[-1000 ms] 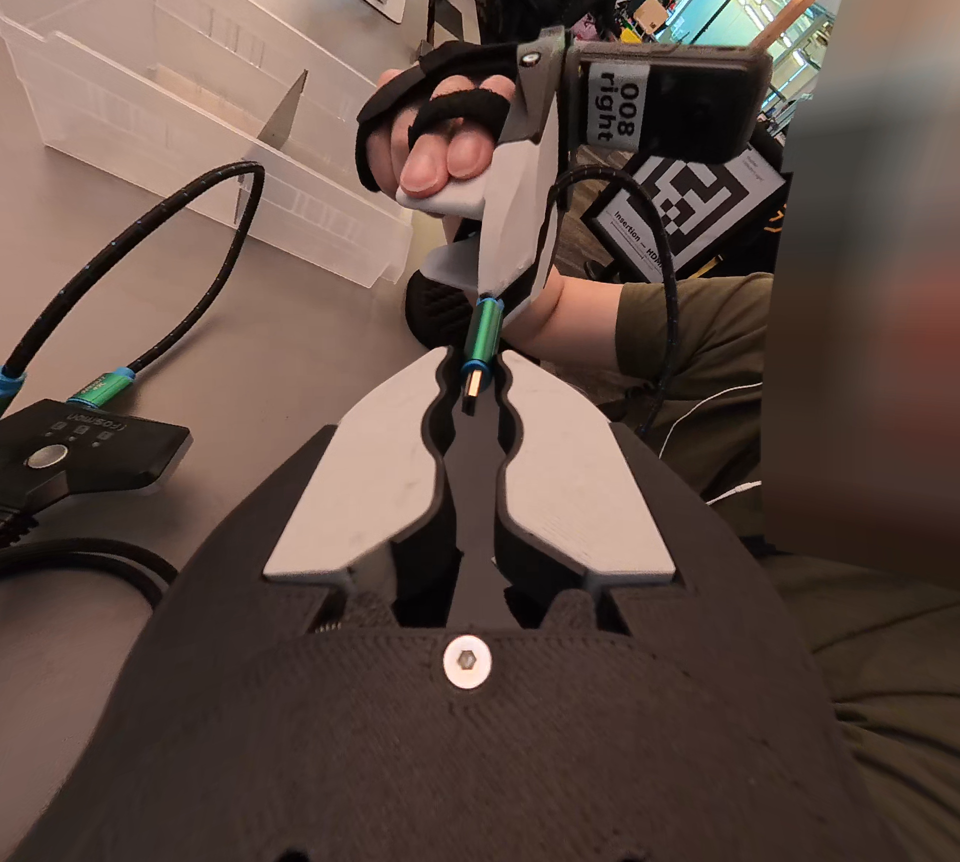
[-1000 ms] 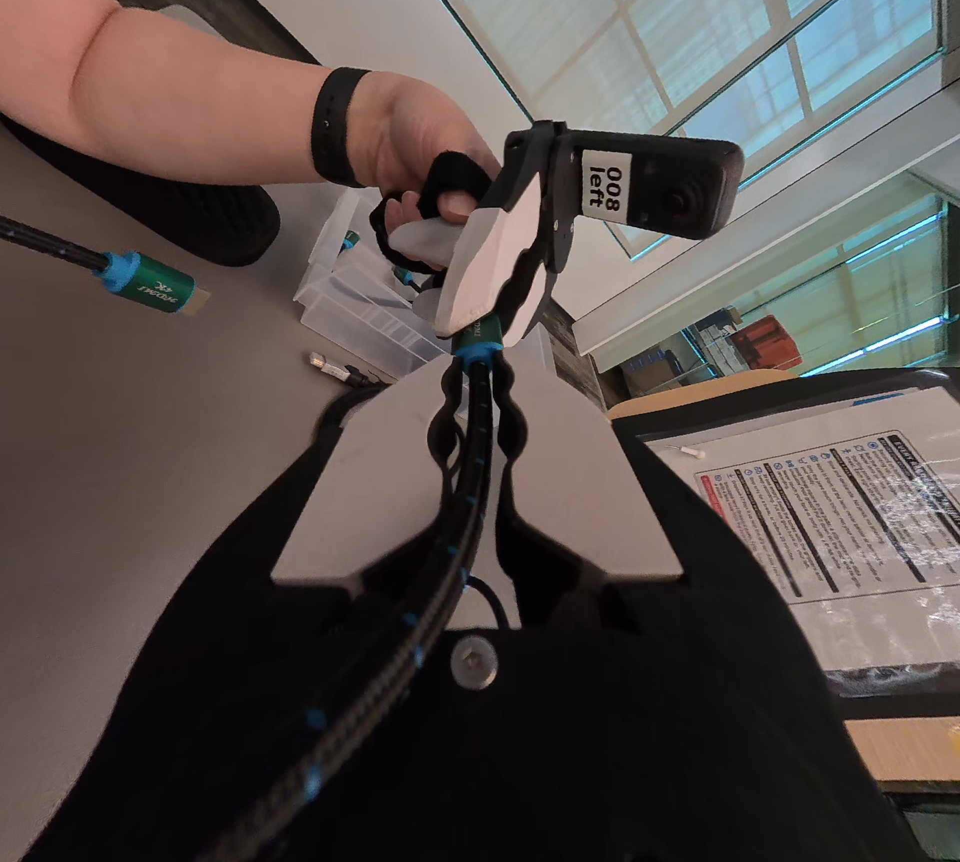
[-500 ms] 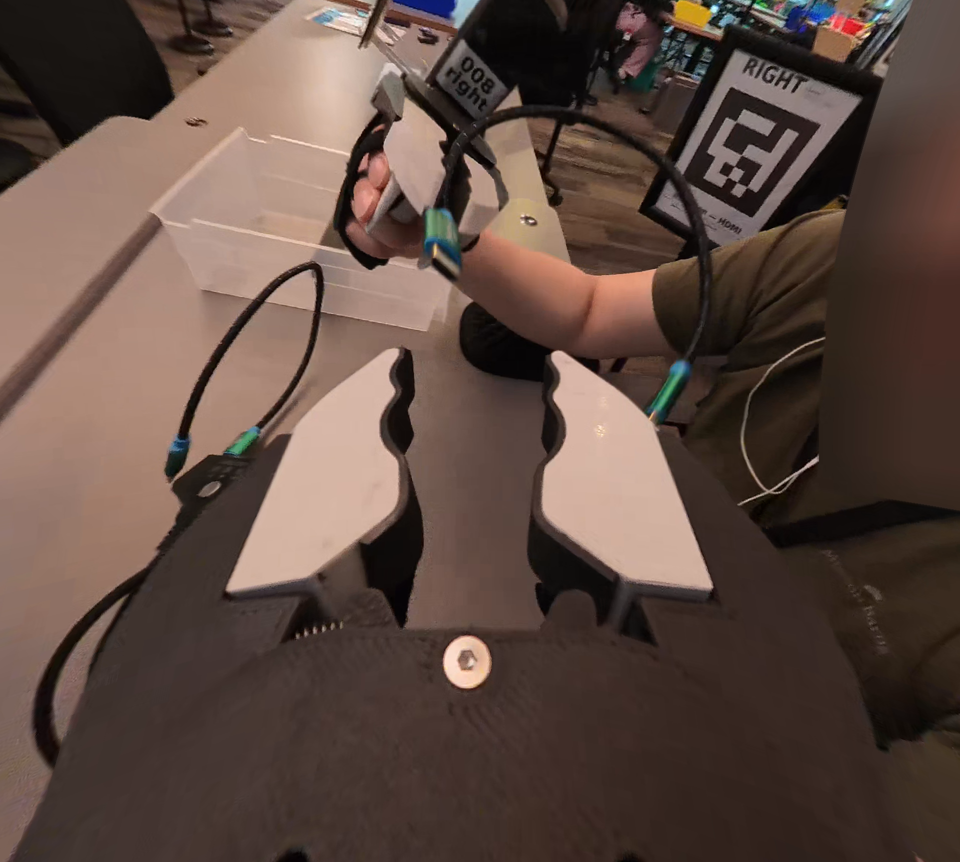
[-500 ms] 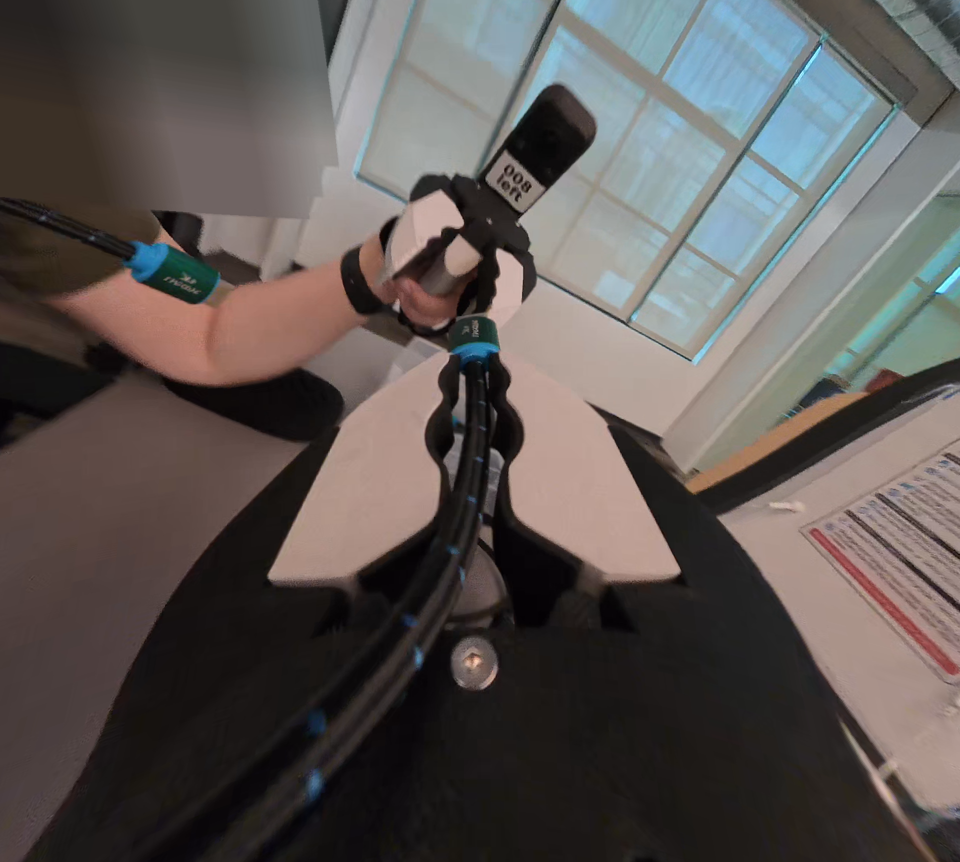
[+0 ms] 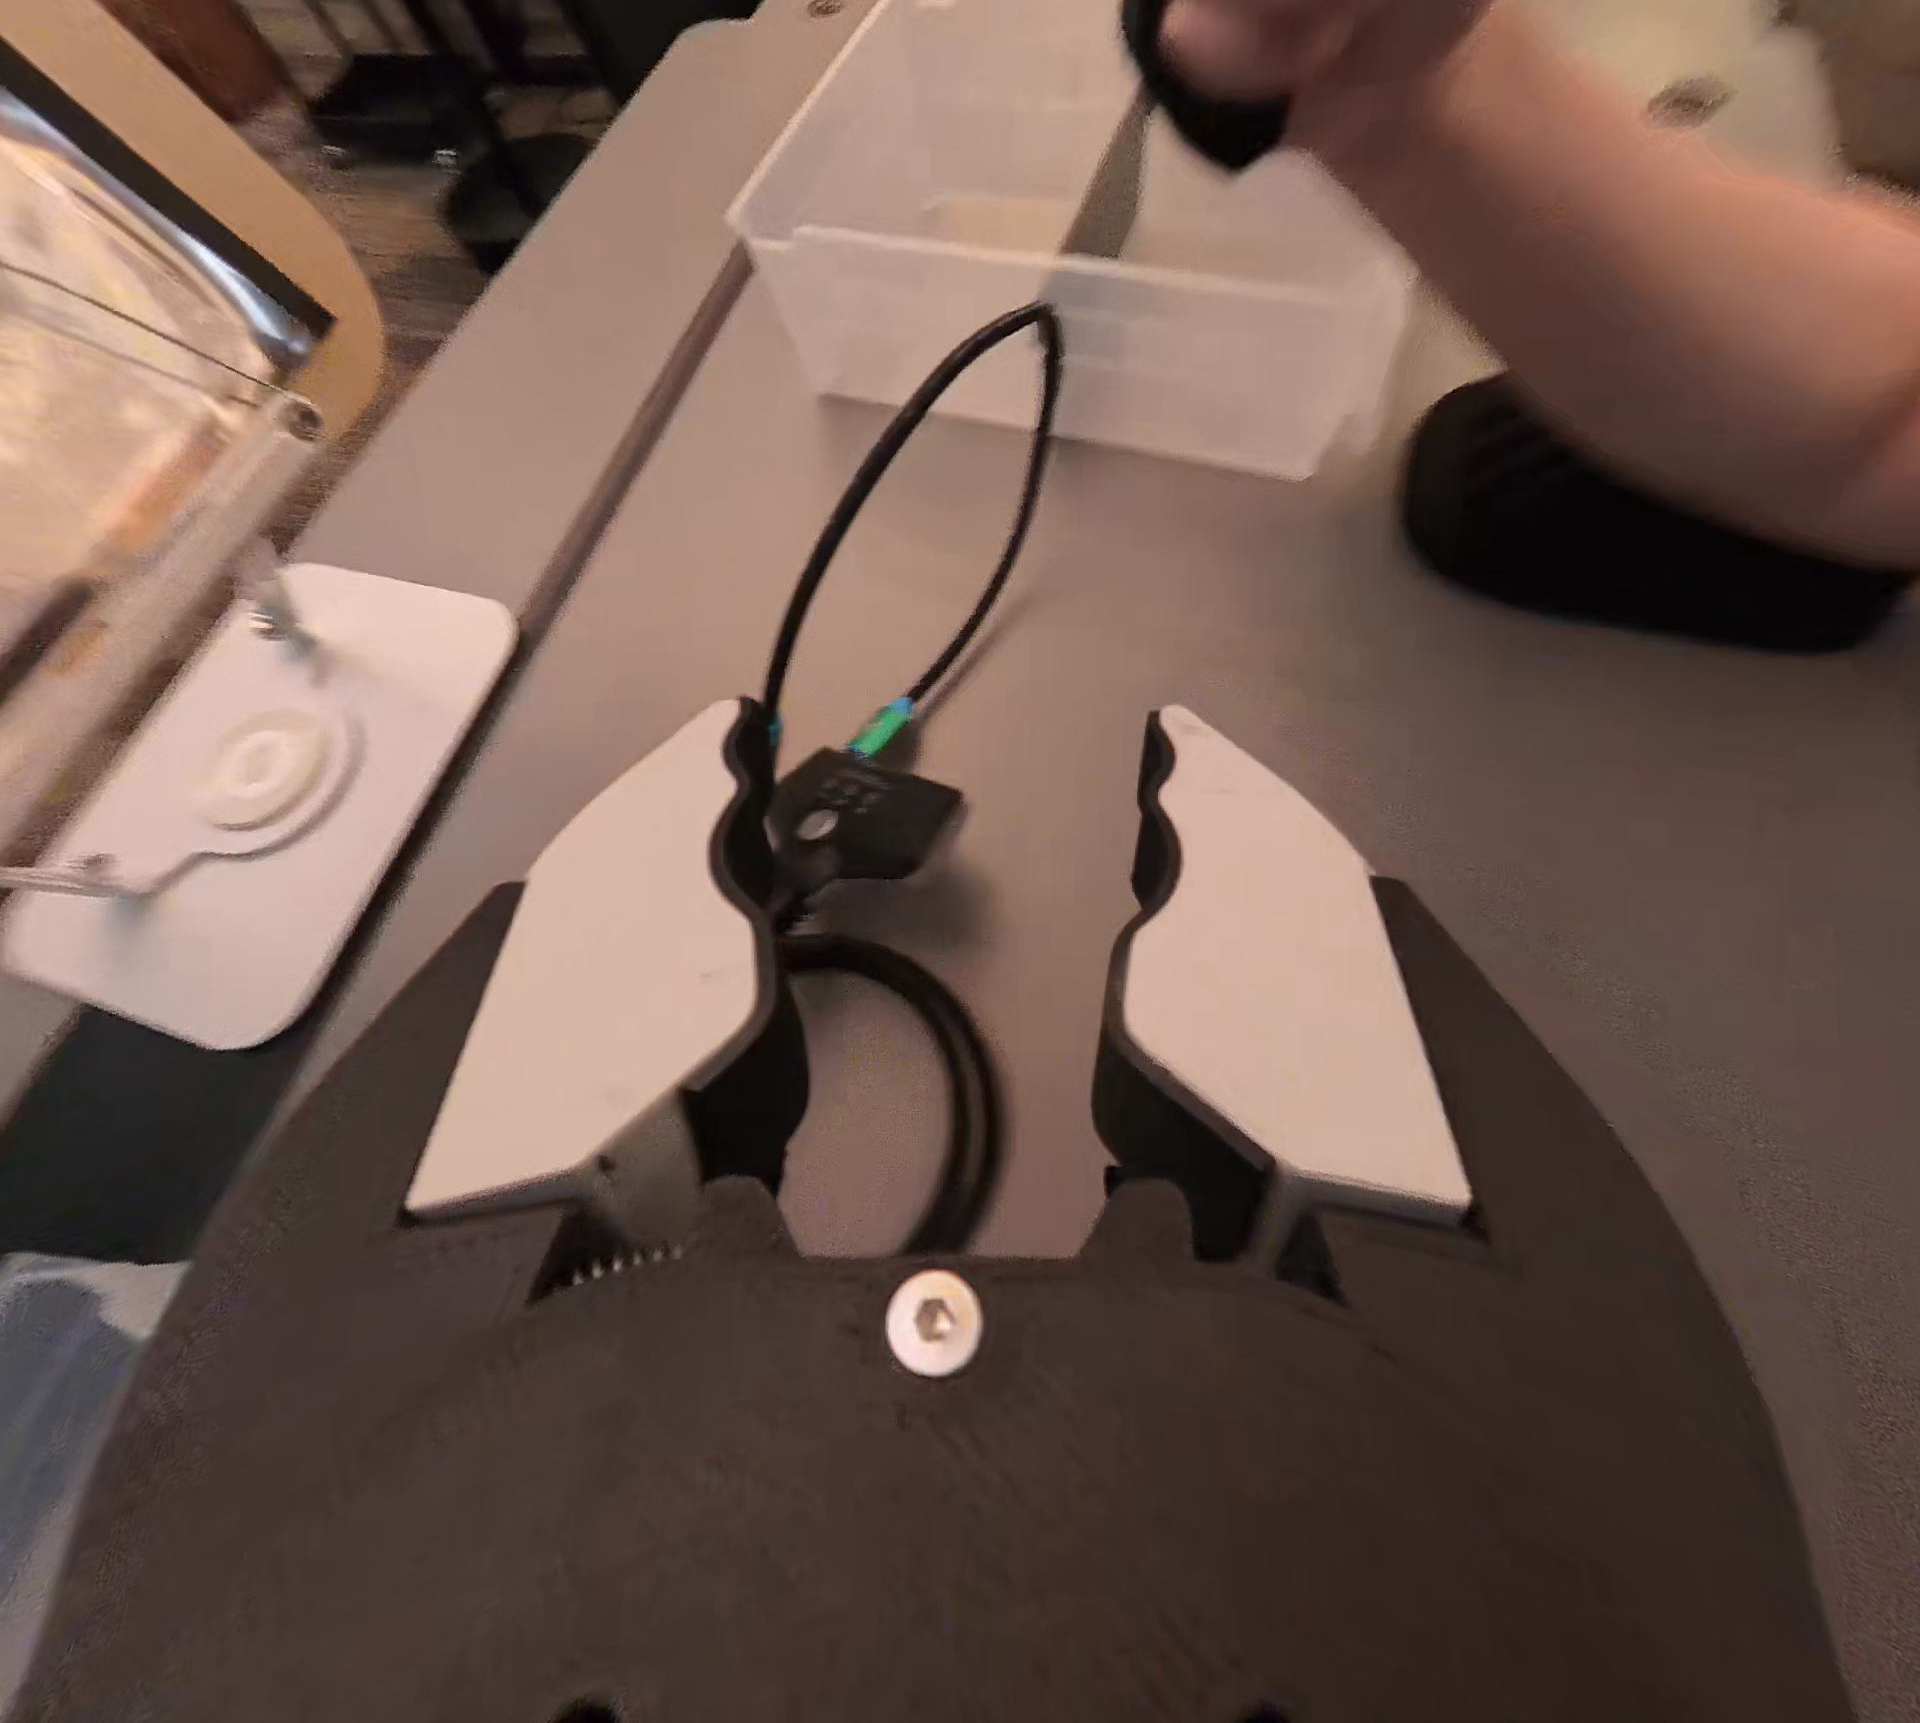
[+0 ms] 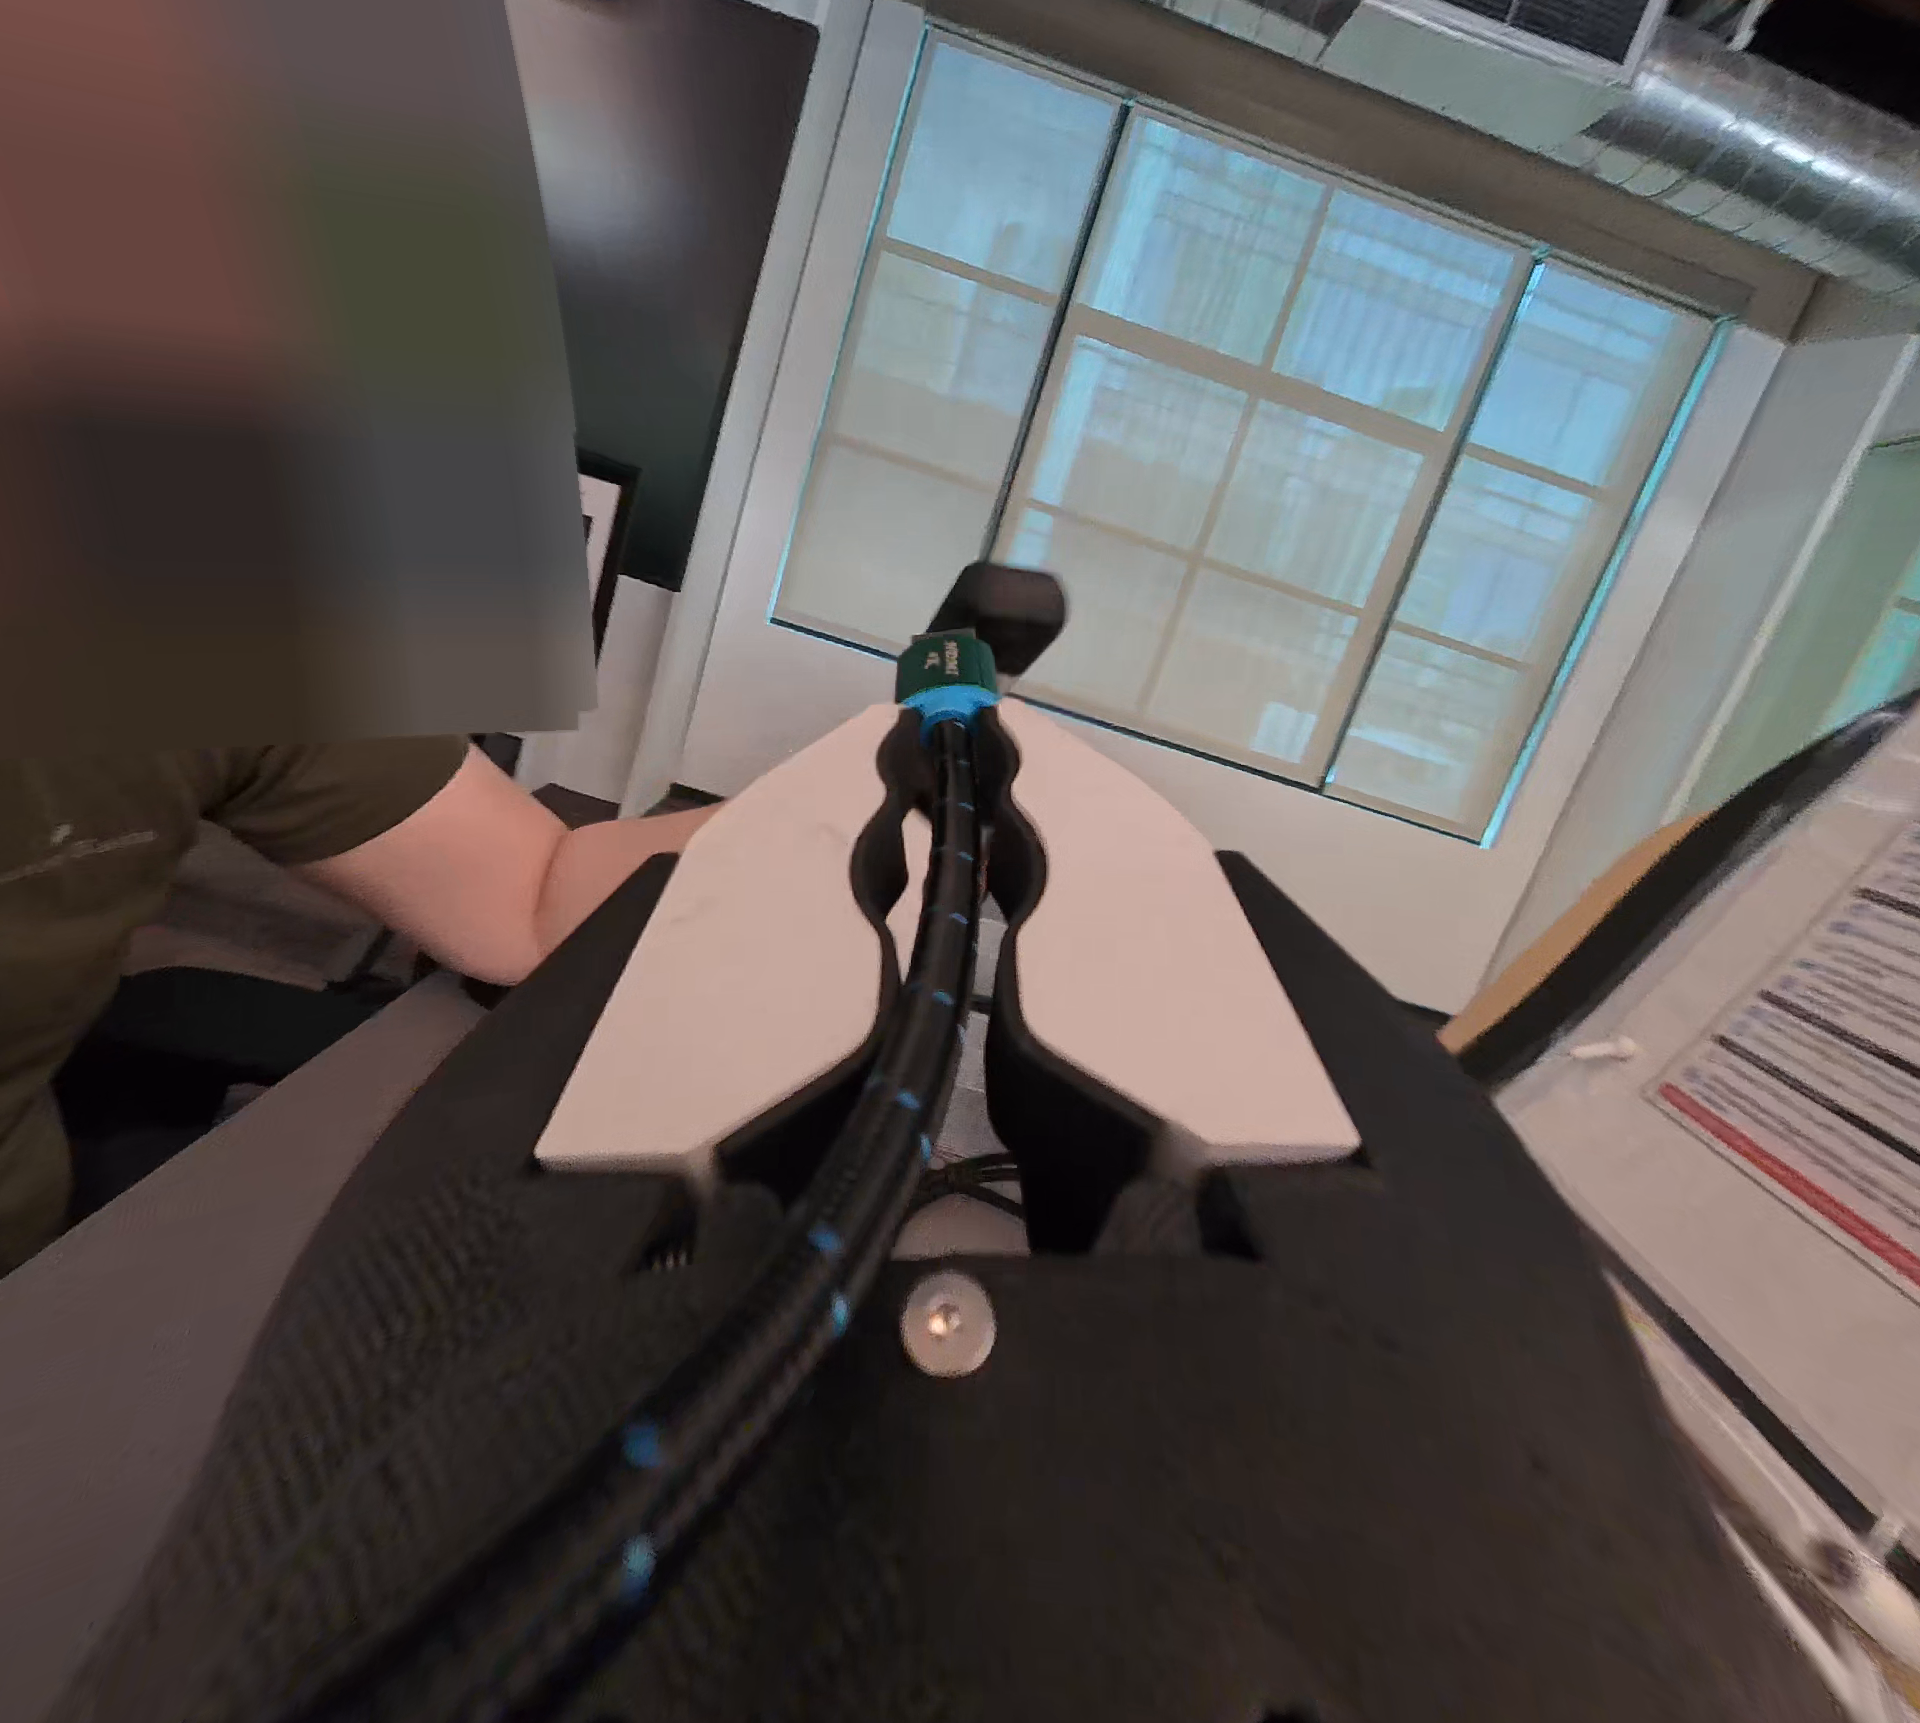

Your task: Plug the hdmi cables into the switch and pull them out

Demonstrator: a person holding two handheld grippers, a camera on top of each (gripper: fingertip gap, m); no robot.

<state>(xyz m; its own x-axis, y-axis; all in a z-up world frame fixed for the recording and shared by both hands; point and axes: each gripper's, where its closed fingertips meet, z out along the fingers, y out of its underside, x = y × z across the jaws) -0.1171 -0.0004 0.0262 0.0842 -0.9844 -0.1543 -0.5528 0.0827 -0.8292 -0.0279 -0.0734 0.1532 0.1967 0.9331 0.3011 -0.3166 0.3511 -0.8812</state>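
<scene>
Two views are feeding me this moment, and I am reading the left wrist one first: my left gripper [image 5: 945, 717] is hovering with its fingers [image 5: 613, 956] spread wide and gripping nothing, looking down along the grey worktop [image 5: 1455, 842]. The black switch [image 5: 868, 816] is lying flat just past the fingertips, tucked toward the left finger, with one green plug [image 5: 881, 730] seated in its far edge and that cable [image 5: 914, 478] looping away toward the clear bin [image 5: 1039, 343]. The person's right hand [image 5: 1278, 42] is showing blurred at the top, raised well above the switch. In the right wrist view, my right gripper [image 6: 948, 717] is clamping its fingers [image 6: 758, 946] on the braided hdmi cable [image 6: 940, 925], the green connector [image 6: 943, 665] sticking out just beyond the tips, its long axis running straight forward and tilted up toward the window [image 6: 1247, 447]. I judge the left gripper is nearer the switch, so the held connector is needing to swing down and face the switch's ports.
</scene>
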